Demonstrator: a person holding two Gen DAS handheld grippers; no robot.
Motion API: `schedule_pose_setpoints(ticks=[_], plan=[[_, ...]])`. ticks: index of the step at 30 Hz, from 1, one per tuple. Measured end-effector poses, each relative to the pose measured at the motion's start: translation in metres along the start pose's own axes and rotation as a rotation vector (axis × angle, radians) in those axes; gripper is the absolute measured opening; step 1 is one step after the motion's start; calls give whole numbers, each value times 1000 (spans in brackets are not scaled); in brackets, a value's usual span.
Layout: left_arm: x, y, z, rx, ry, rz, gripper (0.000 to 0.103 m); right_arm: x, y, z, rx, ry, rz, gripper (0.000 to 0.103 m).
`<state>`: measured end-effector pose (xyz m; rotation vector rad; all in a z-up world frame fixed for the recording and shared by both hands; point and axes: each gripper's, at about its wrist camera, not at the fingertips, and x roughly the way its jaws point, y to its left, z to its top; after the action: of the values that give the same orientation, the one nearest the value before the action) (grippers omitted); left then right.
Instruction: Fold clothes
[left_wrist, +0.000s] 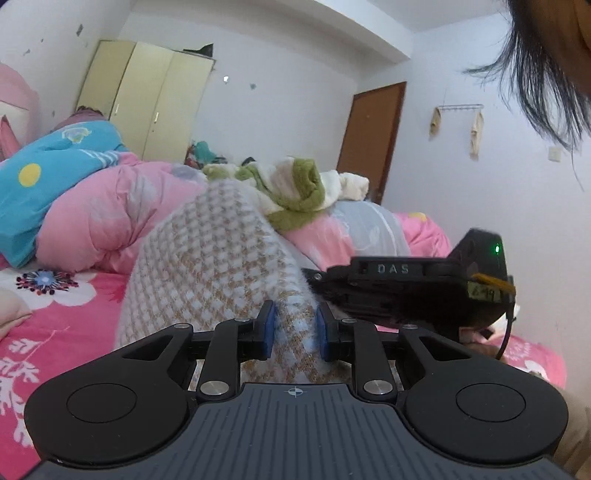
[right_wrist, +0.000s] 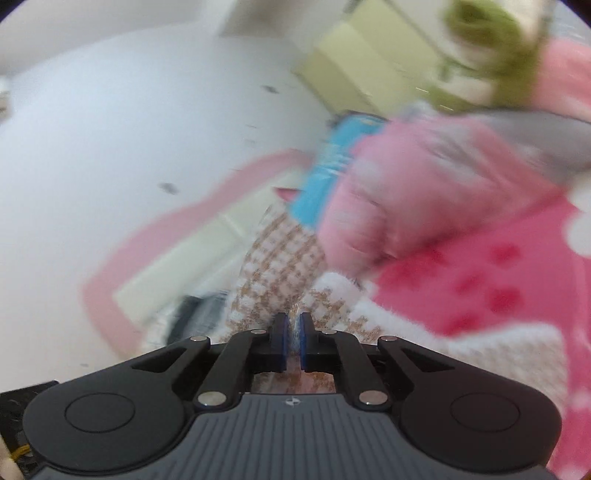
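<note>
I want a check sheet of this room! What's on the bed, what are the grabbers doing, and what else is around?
Surface: bed sheet, pink with white flowers.
Job's things: checked knit garment, beige and white, lifted off the bed and held by both grippers.
Clutter: pink quilt, blue blanket, and a green and white knit pile behind it.
Grippers: left gripper has cloth between its blue pads; right gripper is pinched on the same garment. The right wrist view is blurred.
Cables: a black cable hangs from the right gripper's body.
Surroundings: cream wardrobe, brown door, wall rack, white walls; a person's dark hair at top right.
</note>
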<state>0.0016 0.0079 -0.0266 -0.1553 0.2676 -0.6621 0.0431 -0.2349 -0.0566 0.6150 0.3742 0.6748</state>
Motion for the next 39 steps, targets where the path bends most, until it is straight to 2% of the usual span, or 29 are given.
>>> schedule_pose_setpoints(ticks=[1, 3, 6, 10, 16, 18, 21, 24, 25, 27, 29, 34, 36, 39], plan=[[4, -1, -2, -2, 8, -1, 21, 0, -2, 2, 3, -6, 18, 7], [15, -2, -10, -7, 26, -13, 21, -8, -28, -2, 66, -5, -51, 7], [35, -7, -23, -21, 64, -38, 21, -31, -79, -18, 228, -4, -187, 7], [39, -7, -28, -11, 75, -35, 21, -56, -107, -30, 335, -6, -245, 7], [32, -6, -29, 7, 49, -32, 21, -78, -111, -30, 334, 46, -362, 8], [29, -6, -29, 13, 40, -31, 21, -79, -103, -23, 280, 52, -409, 9], [26, -6, -29, 21, 27, -30, 21, -84, -83, -4, 127, 33, -527, 9], [23, -6, -30, 26, 15, -29, 21, -78, -63, 20, -42, 37, -481, 13], [22, -5, -30, 26, 11, -29, 21, -66, -59, 25, -99, 89, -458, 16], [21, -5, -31, 26, 3, -30, 21, -41, -52, 33, -219, 199, -388, 31], [20, -4, -31, 26, -3, -34, 21, -14, -54, 36, -295, 311, -302, 37], [19, -1, -33, 21, -13, -48, 21, 39, -76, 39, -330, 575, -193, 38], [20, 0, -34, 18, -15, -54, 21, 51, -80, 40, -348, 652, -180, 45], [21, 3, -36, 9, -15, -62, 21, 61, -84, 41, -356, 729, -152, 49]])
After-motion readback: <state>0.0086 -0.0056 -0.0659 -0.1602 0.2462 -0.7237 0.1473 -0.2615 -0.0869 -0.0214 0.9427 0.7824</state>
